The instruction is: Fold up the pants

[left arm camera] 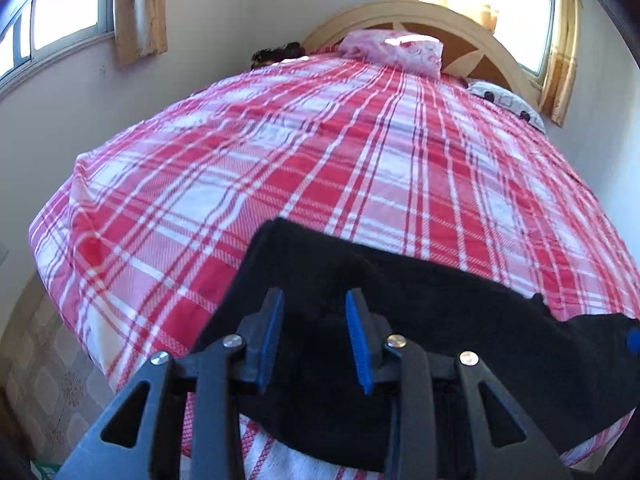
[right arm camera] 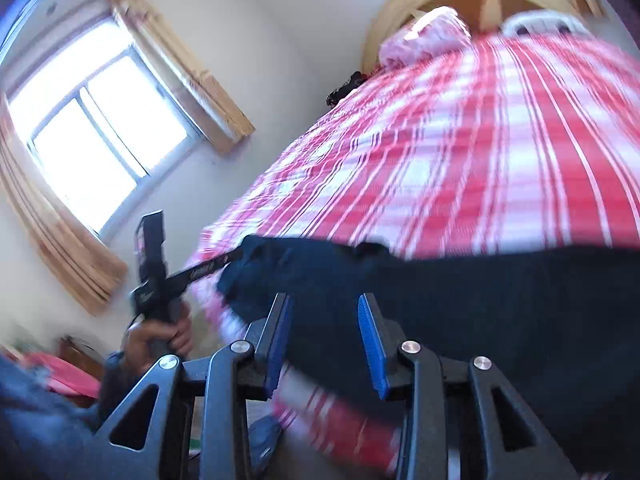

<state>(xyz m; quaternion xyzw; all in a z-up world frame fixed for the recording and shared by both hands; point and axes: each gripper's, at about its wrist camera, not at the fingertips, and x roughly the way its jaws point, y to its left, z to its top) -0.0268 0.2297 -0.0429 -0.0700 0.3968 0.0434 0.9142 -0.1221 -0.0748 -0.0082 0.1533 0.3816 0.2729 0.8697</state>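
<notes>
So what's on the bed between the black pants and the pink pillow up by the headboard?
Only bare plaid bedspread lies between the black pants and pink pillow, clearest in the left wrist view.

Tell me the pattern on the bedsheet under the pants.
Red and white plaid bedsheet; the pants are plain black. Sharpest in the left wrist view.

The pants [left arm camera: 420, 320] are matt black cloth with a soft, fuzzy nap, on a woven red-and-white plaid bedsheet [left arm camera: 320, 168]. The left gripper [left arm camera: 315, 340] is matt black plastic with ribbed blue pads [left arm camera: 358, 340] and shiny metal rivets; the headboard [left arm camera: 460, 20] is smooth pale wood
</notes>
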